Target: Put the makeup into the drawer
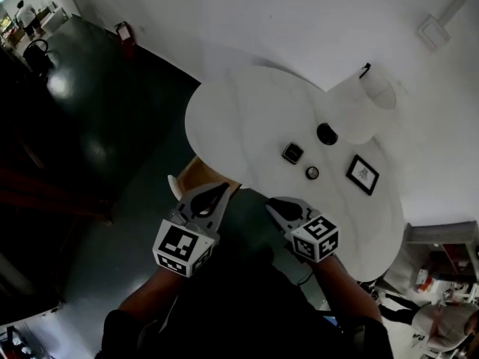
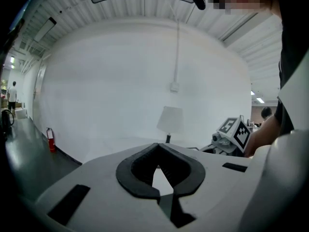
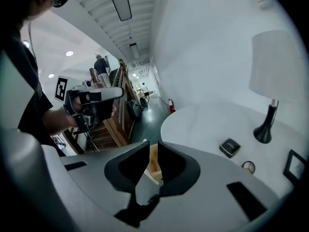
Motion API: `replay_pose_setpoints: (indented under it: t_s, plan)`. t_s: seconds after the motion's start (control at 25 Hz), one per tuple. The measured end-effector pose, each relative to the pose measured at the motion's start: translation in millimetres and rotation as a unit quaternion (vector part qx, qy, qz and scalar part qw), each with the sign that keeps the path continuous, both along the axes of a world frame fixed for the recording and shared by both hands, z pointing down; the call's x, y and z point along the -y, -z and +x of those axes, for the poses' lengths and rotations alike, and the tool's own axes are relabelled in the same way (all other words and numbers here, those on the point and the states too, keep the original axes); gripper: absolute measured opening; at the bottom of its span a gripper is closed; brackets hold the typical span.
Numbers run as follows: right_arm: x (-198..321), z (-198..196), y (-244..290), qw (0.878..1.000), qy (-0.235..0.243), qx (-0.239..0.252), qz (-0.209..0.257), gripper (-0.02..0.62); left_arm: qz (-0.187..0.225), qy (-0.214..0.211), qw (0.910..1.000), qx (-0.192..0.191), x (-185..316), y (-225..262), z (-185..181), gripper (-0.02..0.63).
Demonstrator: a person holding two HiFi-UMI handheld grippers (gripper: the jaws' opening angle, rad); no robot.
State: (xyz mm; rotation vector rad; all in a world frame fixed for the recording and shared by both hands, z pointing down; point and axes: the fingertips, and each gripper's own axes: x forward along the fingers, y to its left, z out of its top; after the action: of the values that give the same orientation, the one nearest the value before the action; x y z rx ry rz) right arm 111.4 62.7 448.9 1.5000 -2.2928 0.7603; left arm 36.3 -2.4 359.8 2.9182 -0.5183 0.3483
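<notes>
Task at its start — nothing stowed yet.

Left gripper (image 1: 213, 198): fingers closed tip to tip, nothing between them. It hangs short of the desk (image 1: 239, 118), aimed across it toward the lamp (image 1: 359, 107).

Right gripper (image 1: 278, 209): fingers a narrow slit apart, empty. Only the wood of the drawer (image 1: 200, 175) shows through the gap.

The drawer looks already pulled out, jutting from under the near edge of the desk, just ahead of the left gripper. Its inside is hard to see.

Makeup sits on the desk top, well apart from both grippers: a square black compact (image 1: 293, 152) and a small round piece (image 1: 312, 173) just beside it, between the lamp base and a picture frame (image 1: 362, 174).

Left to do, by my reading: reach in, pick up each piece, carry it to the drawer and release it — possibly close the drawer after.
</notes>
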Motion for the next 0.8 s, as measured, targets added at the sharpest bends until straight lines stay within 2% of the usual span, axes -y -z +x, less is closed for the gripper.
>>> replay_pose_setpoints:
  t_s: [0.52, 0.8]
  plan:
    - [-113.7, 100.5, 50.9, 0.995, -0.068, 0.008, 0.079, 0.049, 0.034, -0.046, 0.9984, 0.002, -113.3, 21.5, 103.1, 0.011]
    - [-143.1, 130.8, 66.9, 0.988, -0.105, 0.013, 0.111, 0.046, 0.037, -0.061, 0.9974, -0.009, -142.9, 30.4, 130.2, 0.011]
